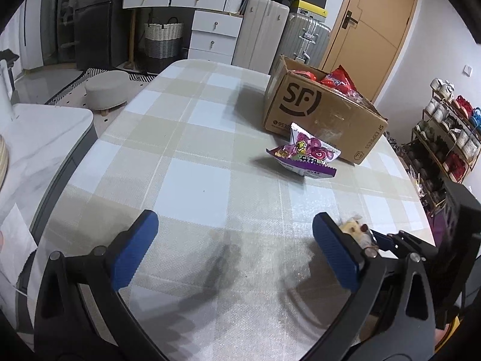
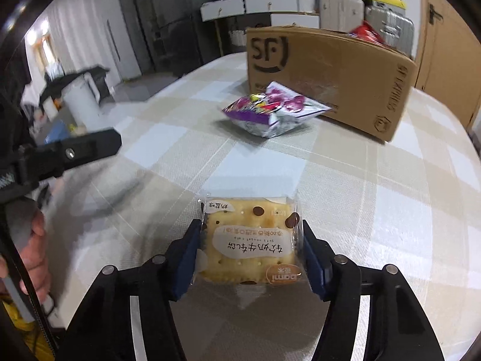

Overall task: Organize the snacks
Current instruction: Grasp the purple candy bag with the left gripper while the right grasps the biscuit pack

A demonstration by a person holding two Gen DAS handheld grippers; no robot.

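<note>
My right gripper [image 2: 251,249] is shut on a clear-wrapped square cracker pack [image 2: 249,240] and holds it just above the checked tablecloth [image 2: 375,210]. A purple snack bag [image 2: 270,111] lies ahead, in front of the brown SF cardboard box [image 2: 324,72], which holds red packets [image 2: 365,33]. My left gripper [image 1: 234,243] is open and empty over the tablecloth [image 1: 186,156]. In the left wrist view the purple bag [image 1: 305,156] lies against the box [image 1: 318,114], and the cracker pack [image 1: 356,230] shows beside my right finger.
The table's rounded edge runs close on the left, with a white side table [image 1: 45,138] beyond it. A shelf of cups [image 1: 445,126] stands right of the table. Drawers and suitcases [image 1: 303,39] stand against the far wall.
</note>
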